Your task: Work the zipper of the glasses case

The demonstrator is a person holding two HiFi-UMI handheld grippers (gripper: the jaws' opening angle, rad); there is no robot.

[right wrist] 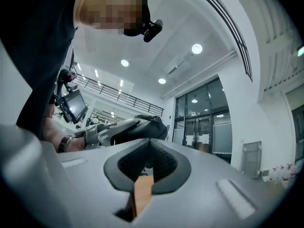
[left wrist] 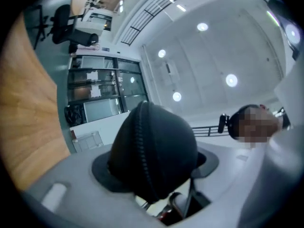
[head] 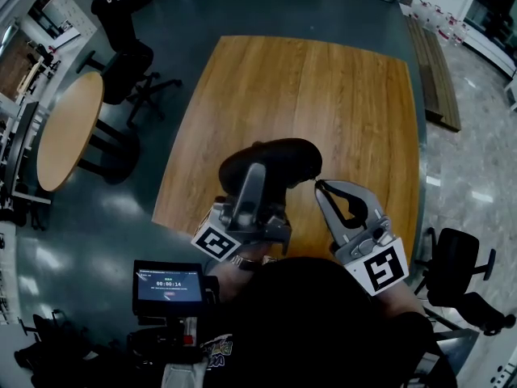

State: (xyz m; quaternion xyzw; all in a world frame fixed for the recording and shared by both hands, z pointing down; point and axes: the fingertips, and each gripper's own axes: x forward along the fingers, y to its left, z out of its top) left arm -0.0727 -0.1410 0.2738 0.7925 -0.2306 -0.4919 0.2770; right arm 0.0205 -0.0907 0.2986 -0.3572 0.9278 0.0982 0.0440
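Note:
A black zip-up glasses case (head: 271, 162) hangs above the wooden table (head: 323, 95), and my left gripper (head: 262, 174) is shut on its near side. In the left gripper view the case (left wrist: 156, 146) fills the gap between the pads, its zipper track running up its middle. My right gripper (head: 318, 184) sits at the case's right end with its jaws drawn together. A thin zipper pull (head: 309, 183) reaches from the case to those tips. In the right gripper view the pads (right wrist: 164, 163) meet at the tip, with the case (right wrist: 151, 124) just beyond.
A round wooden table (head: 69, 132) and a black office chair (head: 133, 75) stand to the left on the dark floor. Another chair (head: 460, 273) is at the right. A small screen (head: 168, 285) sits below my left gripper. The table's near edge lies under the grippers.

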